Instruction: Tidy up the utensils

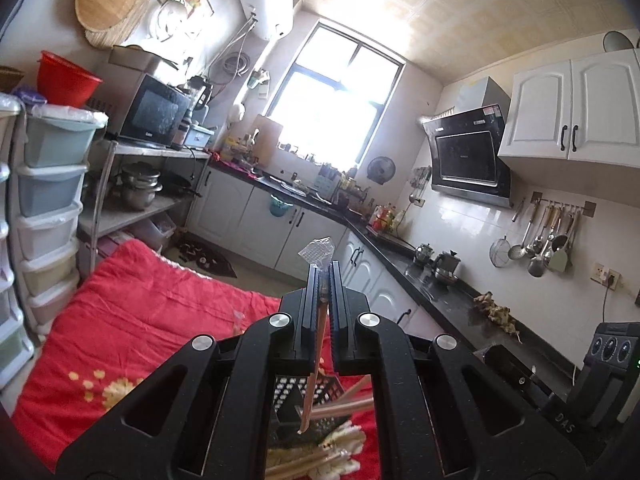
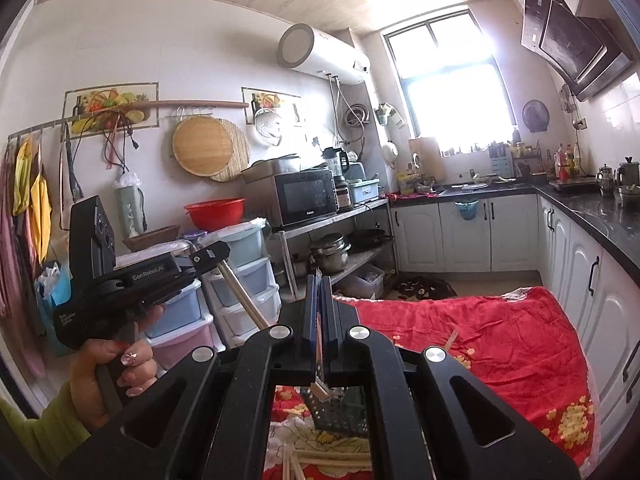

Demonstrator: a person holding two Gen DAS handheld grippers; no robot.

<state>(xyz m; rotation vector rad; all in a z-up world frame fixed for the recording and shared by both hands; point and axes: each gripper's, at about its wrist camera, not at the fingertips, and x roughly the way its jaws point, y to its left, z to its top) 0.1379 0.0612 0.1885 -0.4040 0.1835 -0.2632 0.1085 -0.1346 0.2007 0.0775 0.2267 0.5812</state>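
Black jaws fill the near view on both sides, and both are clenched: the left gripper (image 1: 324, 276) pinches a wrapped chopstick (image 1: 316, 344) that runs lengthwise between the fingers and droops out below, its clear wrapper end poking past the tips; the right gripper (image 2: 320, 292) is clamped on another thin stick (image 2: 319, 344) the same way. Below them spreads the red cloth (image 1: 140, 320), and on it, straight down under both grippers, stands the dark perforated holder (image 2: 340, 412), with loose chopsticks (image 2: 320, 460) scattered flat at its foot. Both sticks hang roughly over the holder; neither hand looks clearly nearer. Judging by that, the next move is a drop downward, tip first.
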